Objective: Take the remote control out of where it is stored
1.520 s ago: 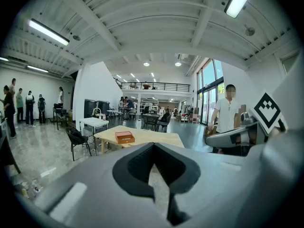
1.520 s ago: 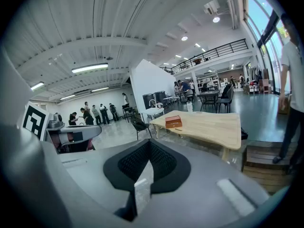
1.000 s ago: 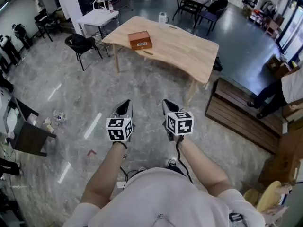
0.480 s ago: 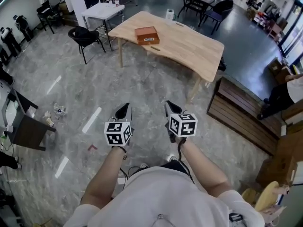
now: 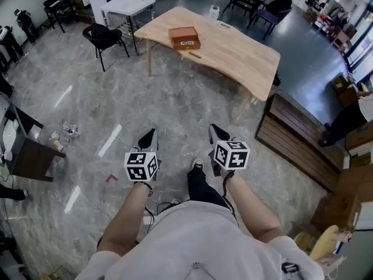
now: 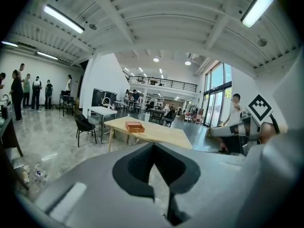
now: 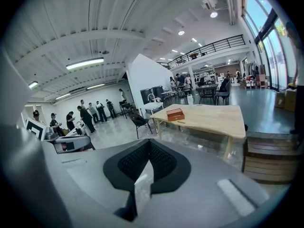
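On table point(image 5: 233, 54), labelled box point(image 5: 185, 38), left hand-held gripper point(image 5: 150, 136) closed, right hand-held gripper point(image 5: 215, 130) closed

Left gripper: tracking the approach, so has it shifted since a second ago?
Yes, slightly: in the head view the left gripper has dropped toward the red floor mark, its cube now level with it.

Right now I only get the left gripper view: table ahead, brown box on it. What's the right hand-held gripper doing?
Observer: The right hand-held gripper has its jaws together, nothing between them.
Operator: Anything beside the box?
Observer: Head view shows a thin dark item lying on the table, on the near side of the brown box.
Operator: Obstacles off to the side?
Observer: A low dark wooden platform sits on the floor at the table's right in head view.
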Demonstrator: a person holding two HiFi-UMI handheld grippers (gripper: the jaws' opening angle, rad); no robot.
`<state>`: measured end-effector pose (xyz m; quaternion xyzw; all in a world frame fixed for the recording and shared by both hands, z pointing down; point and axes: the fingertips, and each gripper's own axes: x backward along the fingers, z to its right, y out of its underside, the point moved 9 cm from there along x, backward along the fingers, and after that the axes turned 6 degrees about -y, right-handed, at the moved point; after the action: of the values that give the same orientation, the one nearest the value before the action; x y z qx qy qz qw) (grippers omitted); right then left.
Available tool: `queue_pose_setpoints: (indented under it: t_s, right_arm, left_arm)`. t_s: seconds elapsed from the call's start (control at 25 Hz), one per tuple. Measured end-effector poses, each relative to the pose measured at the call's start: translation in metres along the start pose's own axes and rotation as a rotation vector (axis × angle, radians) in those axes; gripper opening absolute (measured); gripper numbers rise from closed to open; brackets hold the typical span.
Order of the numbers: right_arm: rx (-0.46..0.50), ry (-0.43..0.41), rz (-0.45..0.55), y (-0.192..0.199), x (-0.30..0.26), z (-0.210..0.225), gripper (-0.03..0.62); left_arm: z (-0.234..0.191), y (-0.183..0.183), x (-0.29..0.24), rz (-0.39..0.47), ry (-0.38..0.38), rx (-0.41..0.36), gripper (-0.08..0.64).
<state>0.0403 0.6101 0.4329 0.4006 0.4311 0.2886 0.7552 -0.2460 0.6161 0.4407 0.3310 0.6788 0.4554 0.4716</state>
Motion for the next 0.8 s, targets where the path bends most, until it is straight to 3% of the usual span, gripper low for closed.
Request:
queue_pose_setpoints:
  t_s: [0.36,0.8]
  right_arm:
    - [-0.022,-0.043,-0.005,-0.047,-0.102,0.056,0.028]
    - [-0.008,-0.115,-0.046,-0.155,-0.246,0.143,0.027]
  left_arm:
    - [-0.022,-0.034,-0.102,-0.022,-0.035,-0.027,0.000]
    - [-0.042,-0.118,-0.268,-0.020,-0.083,-0.006,0.000]
